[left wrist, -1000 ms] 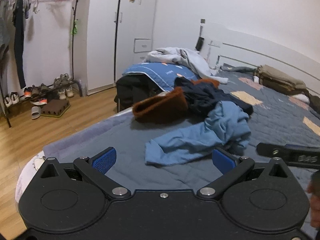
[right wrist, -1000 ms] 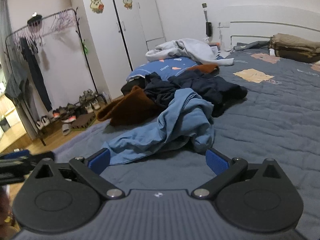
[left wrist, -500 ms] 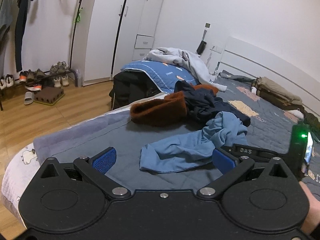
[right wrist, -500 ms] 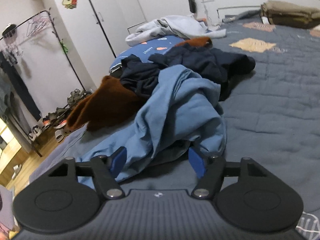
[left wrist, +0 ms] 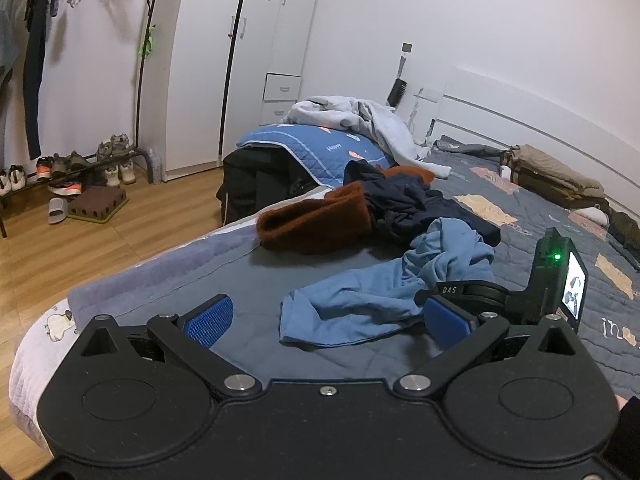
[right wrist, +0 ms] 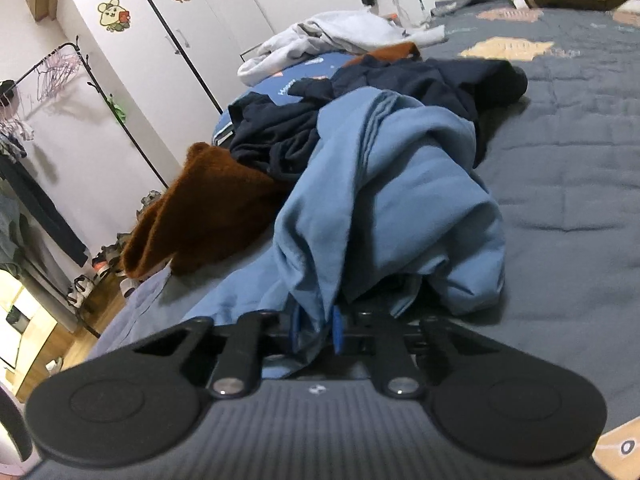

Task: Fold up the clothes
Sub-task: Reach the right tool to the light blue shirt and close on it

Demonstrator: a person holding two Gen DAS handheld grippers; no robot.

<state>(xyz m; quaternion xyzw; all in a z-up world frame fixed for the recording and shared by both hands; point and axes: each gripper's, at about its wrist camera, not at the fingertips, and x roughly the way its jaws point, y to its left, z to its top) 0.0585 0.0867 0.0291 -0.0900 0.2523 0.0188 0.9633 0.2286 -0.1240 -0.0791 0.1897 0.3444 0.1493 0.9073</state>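
Note:
A crumpled light blue garment (left wrist: 384, 300) lies on the grey quilted bed (left wrist: 248, 280), near its foot. In the right wrist view the same garment (right wrist: 380, 200) fills the middle. My right gripper (right wrist: 316, 330) has its jaws closing, and a fold of the blue cloth's near edge is pinched between its blue pads. The right gripper's black body (left wrist: 552, 280) shows in the left wrist view, at the garment's right side. My left gripper (left wrist: 327, 320) hovers open just short of the garment's near left end, with nothing between its fingers.
Behind the blue garment lie a brown fleece piece (left wrist: 316, 224) and a dark navy garment (left wrist: 404, 204). A pale grey garment (left wrist: 360, 116) rests on a blue quilt. Folded khaki clothes (left wrist: 556, 176) sit by the headboard. A shoe rack (left wrist: 68, 168) stands on the wooden floor at left.
My right gripper moved forward and down to the blue garment, and its jaws went from wide apart to pinched on the cloth. The left gripper stayed about where it was.

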